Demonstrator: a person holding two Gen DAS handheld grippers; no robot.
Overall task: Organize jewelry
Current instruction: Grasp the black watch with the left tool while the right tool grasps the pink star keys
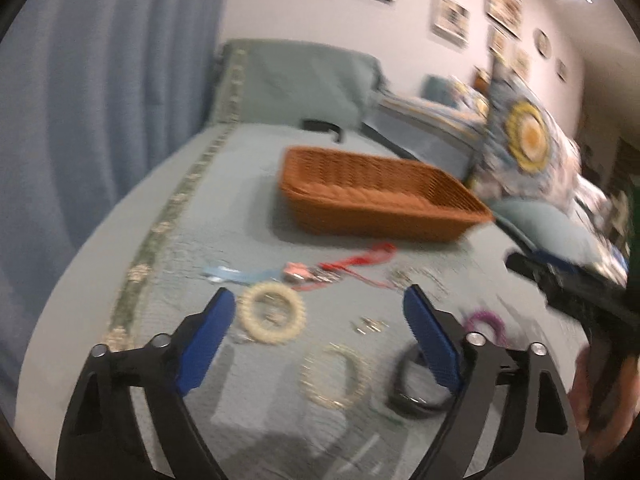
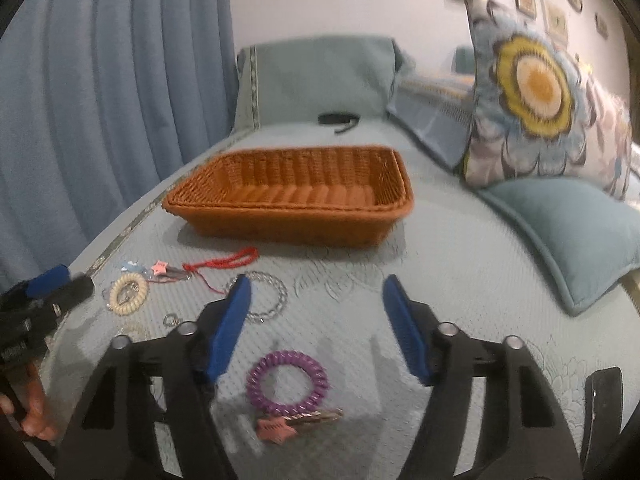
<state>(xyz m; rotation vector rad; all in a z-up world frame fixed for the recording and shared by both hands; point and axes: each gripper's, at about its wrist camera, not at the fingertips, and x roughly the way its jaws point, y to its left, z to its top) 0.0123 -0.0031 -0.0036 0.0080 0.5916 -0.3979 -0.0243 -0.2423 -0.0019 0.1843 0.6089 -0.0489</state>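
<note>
Both grippers hang over the bed (image 2: 460,248) with fingers apart, gripping nothing. The left gripper (image 1: 320,304) is above a cream ring (image 1: 270,316) and gold bracelet (image 1: 336,376); the right gripper (image 2: 316,292) above a purple coil (image 2: 287,382). The basket (image 2: 288,216) sits farther in, toward the headboard edge.

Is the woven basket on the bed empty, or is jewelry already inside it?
Empty, as far as visible: the basket shows only bare weave inside; its near corner stays hidden.

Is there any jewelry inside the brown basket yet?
No, the woven basket looks empty inside, and pieces like the purple coil bracelet and the cream one lie on the bedspread in front of it.
</note>
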